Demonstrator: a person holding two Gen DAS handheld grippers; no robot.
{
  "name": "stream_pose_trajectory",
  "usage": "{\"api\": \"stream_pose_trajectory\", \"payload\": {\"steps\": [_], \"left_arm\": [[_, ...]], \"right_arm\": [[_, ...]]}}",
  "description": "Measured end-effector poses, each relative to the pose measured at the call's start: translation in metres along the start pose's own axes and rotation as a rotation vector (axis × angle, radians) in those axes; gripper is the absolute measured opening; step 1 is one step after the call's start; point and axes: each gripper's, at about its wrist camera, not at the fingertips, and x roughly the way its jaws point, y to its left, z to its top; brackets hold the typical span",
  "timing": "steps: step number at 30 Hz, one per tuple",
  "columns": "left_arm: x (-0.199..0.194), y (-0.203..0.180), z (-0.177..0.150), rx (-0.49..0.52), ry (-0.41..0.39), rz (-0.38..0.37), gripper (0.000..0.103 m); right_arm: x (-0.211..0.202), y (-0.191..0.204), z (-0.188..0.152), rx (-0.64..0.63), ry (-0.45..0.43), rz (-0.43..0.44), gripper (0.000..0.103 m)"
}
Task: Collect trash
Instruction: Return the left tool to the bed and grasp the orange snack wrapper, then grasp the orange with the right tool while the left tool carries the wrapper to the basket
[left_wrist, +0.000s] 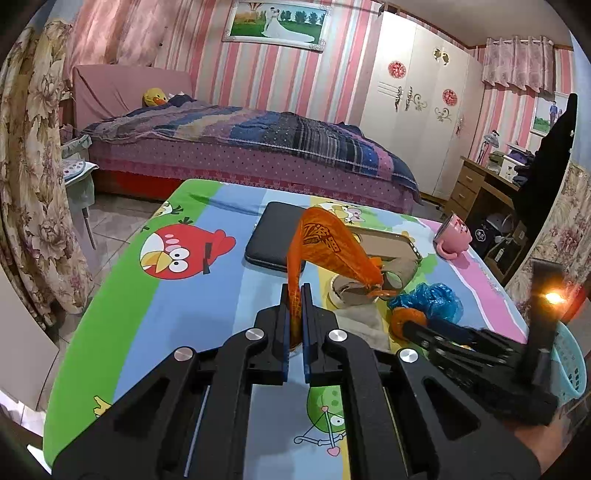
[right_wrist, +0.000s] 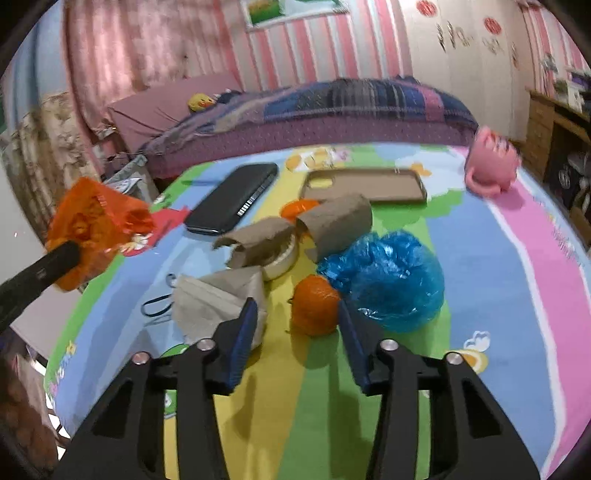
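My left gripper (left_wrist: 295, 295) is shut on a long orange plastic wrapper (left_wrist: 327, 251), which hangs lifted above the table; in the right wrist view the orange wrapper (right_wrist: 96, 221) shows at the far left on the left gripper (right_wrist: 64, 258). My right gripper (right_wrist: 297, 317) stands open low over the table, with a small crumpled orange ball (right_wrist: 314, 308) between its fingers, close to the right pad and apart from the left one. In the left wrist view the right gripper (left_wrist: 404, 326) reaches in from the right at that orange ball (left_wrist: 400, 317).
A crumpled blue plastic bag (right_wrist: 388, 277), a grey face mask (right_wrist: 214, 299), torn cardboard tubes (right_wrist: 332, 221) and a tape roll lie together. Behind them are a black phone (right_wrist: 232, 199), a beige phone case (right_wrist: 364, 184) and a tipped pink mug (right_wrist: 491, 166). A blue basket (left_wrist: 570, 363) stands right.
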Motion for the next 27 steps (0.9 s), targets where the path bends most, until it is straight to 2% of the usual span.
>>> {"api": "stream_pose_trajectory", "payload": {"steps": [1, 3, 8, 11, 16, 20, 23, 27], "left_arm": [[0.000, -0.001, 0.000, 0.000, 0.000, -0.003, 0.003], [0.000, -0.001, 0.000, 0.003, 0.001, -0.008, 0.003], [0.001, -0.002, 0.001, -0.005, 0.001, -0.017, 0.003], [0.000, -0.005, 0.001, 0.002, -0.002, -0.016, 0.003], [-0.002, -0.011, 0.000, 0.028, -0.012, -0.012, 0.003], [-0.005, -0.021, -0.002, 0.044, -0.017, -0.035, 0.003], [-0.010, -0.036, -0.004, 0.050, -0.023, -0.066, 0.003], [-0.020, -0.072, 0.000, 0.078, -0.045, -0.112, 0.003]], "right_arm": [[0.005, -0.003, 0.001, 0.015, 0.012, -0.005, 0.042], [0.011, -0.009, 0.002, 0.045, 0.029, 0.011, 0.024], [0.000, -0.016, 0.004, 0.065, 0.012, 0.071, 0.018], [-0.018, -0.008, 0.006, -0.009, -0.033, 0.070, 0.017], [-0.065, -0.015, 0.001, 0.001, -0.135, 0.104, 0.017], [-0.105, -0.023, -0.011, -0.039, -0.228, 0.035, 0.017], [-0.128, -0.034, -0.016, -0.076, -0.289, -0.052, 0.017], [-0.163, -0.065, -0.032, -0.002, -0.350, -0.107, 0.017]]}}
